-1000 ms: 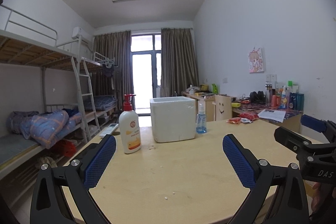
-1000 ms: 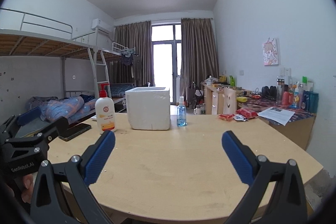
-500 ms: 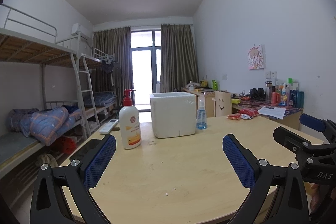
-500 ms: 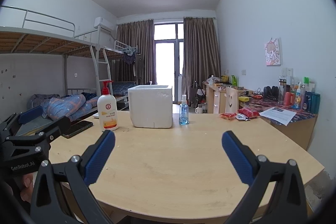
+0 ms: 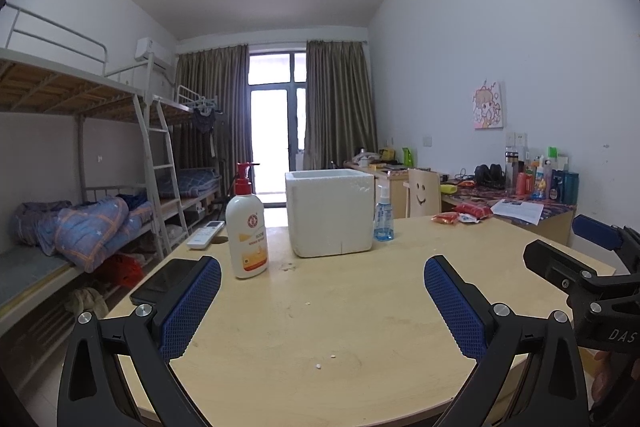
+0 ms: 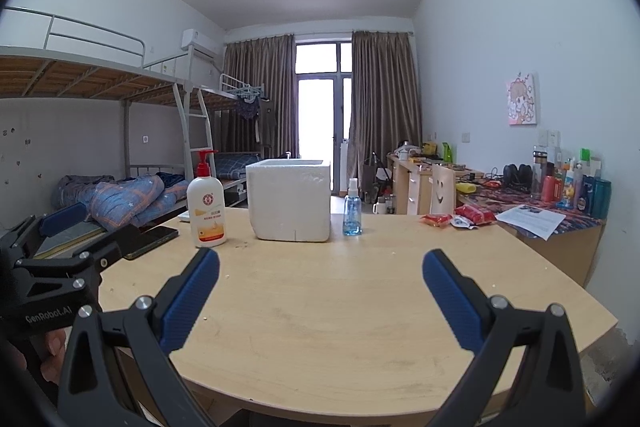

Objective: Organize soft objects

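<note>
A white foam box (image 5: 330, 211) (image 6: 289, 199) stands open-topped at the far middle of the round wooden table (image 5: 340, 311) (image 6: 340, 307). Left of it stands a white lotion bottle (image 5: 246, 227) (image 6: 205, 205) with a red pump. To the box's right is a small blue spray bottle (image 5: 383, 215) (image 6: 352, 209). Red snack packets (image 5: 460, 214) (image 6: 456, 217) lie at the far right edge. My left gripper (image 5: 322, 291) hovers open over the near table, empty. My right gripper (image 6: 320, 283) is open and empty too, beside the left one.
A black phone (image 6: 152, 237) and a white remote (image 5: 205, 235) lie at the table's left edge. Bunk beds (image 5: 80, 187) line the left wall. A cluttered desk (image 6: 540, 203) with bottles and a paper runs along the right wall.
Both views have tilted slightly downward and drawn back a little, so the box and bottles sit lower and the table shows more. Both grippers stay open.
</note>
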Available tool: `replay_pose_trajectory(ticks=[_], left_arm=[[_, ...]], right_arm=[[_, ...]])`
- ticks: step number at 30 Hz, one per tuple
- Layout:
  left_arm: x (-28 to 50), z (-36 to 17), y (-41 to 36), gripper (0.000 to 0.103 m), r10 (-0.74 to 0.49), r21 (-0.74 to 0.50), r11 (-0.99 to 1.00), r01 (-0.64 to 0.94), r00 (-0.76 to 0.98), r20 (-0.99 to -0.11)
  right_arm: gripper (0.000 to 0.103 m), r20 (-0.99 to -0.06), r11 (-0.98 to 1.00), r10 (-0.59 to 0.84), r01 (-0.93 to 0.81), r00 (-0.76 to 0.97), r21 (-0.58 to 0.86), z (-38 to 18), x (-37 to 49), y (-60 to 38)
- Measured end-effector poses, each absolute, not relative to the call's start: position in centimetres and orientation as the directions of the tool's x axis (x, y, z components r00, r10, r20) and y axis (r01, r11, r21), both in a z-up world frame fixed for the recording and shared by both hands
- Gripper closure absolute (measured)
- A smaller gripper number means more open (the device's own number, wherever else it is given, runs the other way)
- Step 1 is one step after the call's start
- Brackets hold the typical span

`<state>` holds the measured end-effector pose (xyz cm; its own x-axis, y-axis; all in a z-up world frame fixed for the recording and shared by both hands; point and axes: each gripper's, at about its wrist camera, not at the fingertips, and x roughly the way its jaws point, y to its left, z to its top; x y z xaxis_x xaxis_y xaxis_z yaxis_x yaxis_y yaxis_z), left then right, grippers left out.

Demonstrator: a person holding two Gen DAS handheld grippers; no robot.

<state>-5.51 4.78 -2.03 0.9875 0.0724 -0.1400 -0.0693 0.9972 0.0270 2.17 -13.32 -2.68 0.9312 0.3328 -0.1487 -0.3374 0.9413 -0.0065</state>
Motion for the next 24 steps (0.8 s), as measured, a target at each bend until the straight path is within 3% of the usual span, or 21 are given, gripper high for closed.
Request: replay_pose_trajectory(ticks=[24], left_arm=[[-5.38,-2.04,4.7,0.001,0.082,0.047,0.996,-0.077,0.987,-0.135]], right_arm=[[0.0,-0.157,0.942,0.329,-0.335,0.931,-0.009,-2.83,2.25,-13.57]])
